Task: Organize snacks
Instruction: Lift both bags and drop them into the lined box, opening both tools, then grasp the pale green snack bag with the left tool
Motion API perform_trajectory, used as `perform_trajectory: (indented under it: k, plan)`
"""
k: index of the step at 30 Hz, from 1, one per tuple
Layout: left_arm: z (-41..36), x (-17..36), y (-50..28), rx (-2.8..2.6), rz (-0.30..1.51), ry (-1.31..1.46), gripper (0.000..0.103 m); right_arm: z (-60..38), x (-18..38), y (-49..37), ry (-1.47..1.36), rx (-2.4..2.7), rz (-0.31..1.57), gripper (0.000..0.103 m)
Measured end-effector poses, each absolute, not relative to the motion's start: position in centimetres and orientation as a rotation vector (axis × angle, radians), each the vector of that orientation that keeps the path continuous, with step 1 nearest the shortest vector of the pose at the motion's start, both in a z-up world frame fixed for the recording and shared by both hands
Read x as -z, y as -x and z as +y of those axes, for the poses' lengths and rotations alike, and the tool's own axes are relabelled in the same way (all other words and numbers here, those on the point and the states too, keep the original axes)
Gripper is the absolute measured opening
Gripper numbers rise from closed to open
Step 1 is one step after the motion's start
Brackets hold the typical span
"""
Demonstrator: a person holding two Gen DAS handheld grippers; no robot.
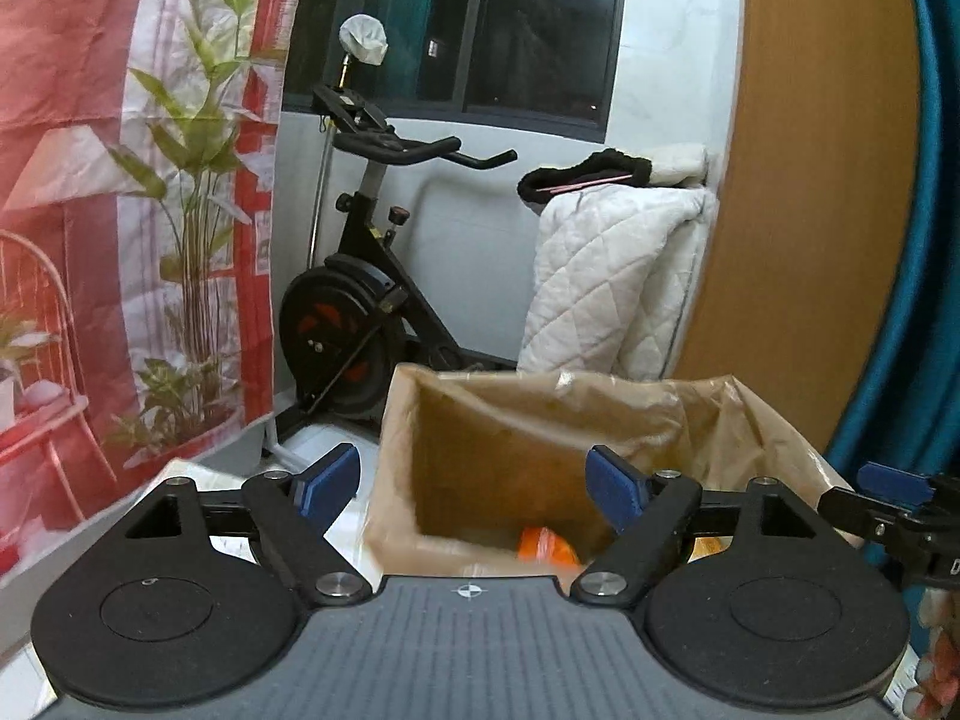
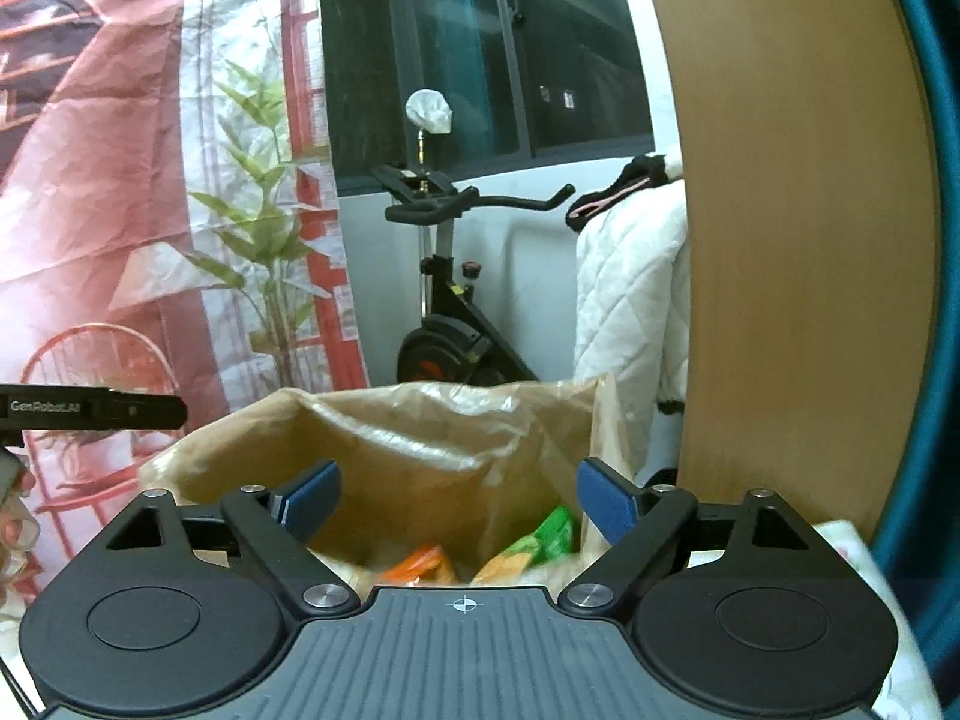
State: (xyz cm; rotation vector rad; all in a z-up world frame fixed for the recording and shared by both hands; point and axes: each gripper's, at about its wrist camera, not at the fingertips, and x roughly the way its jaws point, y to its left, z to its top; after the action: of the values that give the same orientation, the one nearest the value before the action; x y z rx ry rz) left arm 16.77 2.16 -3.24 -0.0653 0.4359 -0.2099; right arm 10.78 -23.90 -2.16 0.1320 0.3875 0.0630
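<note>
The left gripper [image 1: 474,489] stands with its blue pads spread wide and nothing between them; the right gripper [image 2: 459,501] is likewise spread and empty, and its blue-tipped finger [image 1: 888,480] shows at the 3 o'clock edge of the left wrist view; both point slightly downward into the mouth of the tall cardboard box lined with a loose translucent tan plastic bag [image 1: 540,414], which fills the lower middle of each view

Inside it, at about 6 o'clock in the right wrist view, lie the snacks: a small orange foil packet [image 2: 420,564] and, just beside it toward 5 o'clock, a green-and-yellow crinkled packet [image 2: 543,537]; the orange one [image 1: 546,546] also shows low in the left wrist view, partly hidden behind the gripper body

Such packets are probably light, soft and puffed with air, with slick film that slides under a pinch; the contents likely crush easily, so a gentle squeeze across a flat sealed edge or a corner seems safer than a clamp across the belly; the liner is thin and floppy, likely to snag or bunch on a finger, and its folded rim [image 2: 384,414] offers the only firm place to grip

Behind the box stand a black exercise bike [image 1: 366,300] at 12 o'clock and a white quilted blanket [image 1: 612,276] at 1 o'clock
</note>
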Motion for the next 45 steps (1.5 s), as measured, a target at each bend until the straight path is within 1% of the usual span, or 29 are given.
perform_trajectory:
  k: [3,6,8,12,14,16,18,20,25,28,33,34,35,36,38,45]
  plan:
    - [2.8,3.7,-14.2,0.23,0.466,0.062,0.083,-23.8,2.8,-8.0,-0.145,-0.08,0.393,0.083]
    - [3.1,5.3,-11.6,0.272,0.504,0.06,0.082,-22.8,4.0,-5.6,-0.12,-0.084,0.416,0.081]
    - [3.0,6.8,-9.9,0.31,0.536,0.066,0.076,-22.0,5.1,-4.3,-0.108,-0.095,0.447,0.078]
    - [2.1,10.3,-7.2,0.375,0.613,0.078,0.069,-20.2,8.3,-2.3,-0.095,-0.135,0.549,0.073]
    - [1.8,12.3,-6.6,0.409,0.662,0.105,0.062,-19.4,9.8,-1.5,-0.085,-0.153,0.603,0.068]
    - [1.6,13.7,-6.3,0.418,0.694,0.125,0.06,-18.7,11.1,-0.7,-0.072,-0.161,0.648,0.064]
    - [1.4,14.9,-6.0,0.419,0.708,0.136,0.06,-18.2,12.1,-0.1,-0.065,-0.17,0.675,0.061]
    - [1.3,16.2,-6.2,0.418,0.743,0.167,0.058,-17.8,12.9,0.3,-0.064,-0.177,0.7,0.055]
    - [1.2,18.4,-6.0,0.436,0.797,0.19,0.058,-17.4,14.0,0.7,-0.066,-0.199,0.73,0.049]
    - [0.4,19.5,-6.0,0.454,0.821,0.208,0.058,-17.6,14.2,0.7,-0.085,-0.212,0.732,0.042]
    - [0.0,20.5,-6.5,0.443,0.843,0.233,0.057,-17.4,14.5,0.4,-0.086,-0.206,0.727,0.036]
    - [0.1,20.6,-6.6,0.447,0.843,0.241,0.051,-17.7,14.6,0.2,-0.094,-0.211,0.726,0.033]
    - [0.3,20.6,-6.5,0.446,0.841,0.25,0.042,-17.8,14.6,0.2,-0.103,-0.213,0.725,0.032]
    - [0.4,20.5,-6.5,0.432,0.843,0.245,0.036,-17.9,14.4,0.2,-0.108,-0.215,0.726,0.031]
    - [0.7,20.0,-6.2,0.435,0.842,0.238,0.035,-17.9,13.9,0.3,-0.119,-0.241,0.731,0.027]
    - [0.8,16.2,-3.8,0.47,0.808,0.162,0.033,-17.6,11.0,1.9,-0.146,-0.285,0.727,0.026]
